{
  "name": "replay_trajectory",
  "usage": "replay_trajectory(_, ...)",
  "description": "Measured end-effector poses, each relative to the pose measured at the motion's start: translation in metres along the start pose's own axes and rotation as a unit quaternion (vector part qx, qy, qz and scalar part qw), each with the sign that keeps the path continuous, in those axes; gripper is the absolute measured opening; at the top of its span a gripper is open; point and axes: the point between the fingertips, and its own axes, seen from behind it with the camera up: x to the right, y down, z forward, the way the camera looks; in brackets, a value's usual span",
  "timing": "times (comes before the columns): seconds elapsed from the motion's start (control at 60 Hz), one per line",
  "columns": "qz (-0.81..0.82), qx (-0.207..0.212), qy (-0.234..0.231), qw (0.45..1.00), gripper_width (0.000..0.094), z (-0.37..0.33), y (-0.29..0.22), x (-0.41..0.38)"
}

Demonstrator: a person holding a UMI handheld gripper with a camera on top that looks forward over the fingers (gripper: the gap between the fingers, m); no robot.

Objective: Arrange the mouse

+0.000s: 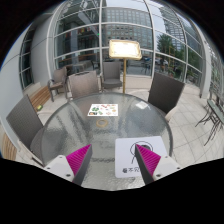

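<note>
My gripper [113,152] hovers over the near edge of a round glass table [70,135], open, with nothing between its magenta pads [78,158]. A white rectangular mat [133,152] with a drawn outline and dark lettering lies on the glass under and just ahead of the right finger. Farther out, near the table's middle, lies a white card [103,110] printed in green and pink. I cannot make out a mouse anywhere in view.
Grey chairs ring the table: one at the left [25,120], one at the far side [84,84], one at the far right [165,92]. Beyond them stand a wooden sign stand [124,50], more chairs and a glass building front on a paved terrace.
</note>
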Motion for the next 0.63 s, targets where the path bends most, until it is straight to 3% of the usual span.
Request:
replay_trajectory(0.283, -0.022, 0.002, -0.016, 1.0, 0.0862, -0.059, 0.035, -0.078)
replay_trajectory(0.633, -0.041, 0.006, -0.011, 0.999, 0.0862, -0.1, 0.06, -0.115)
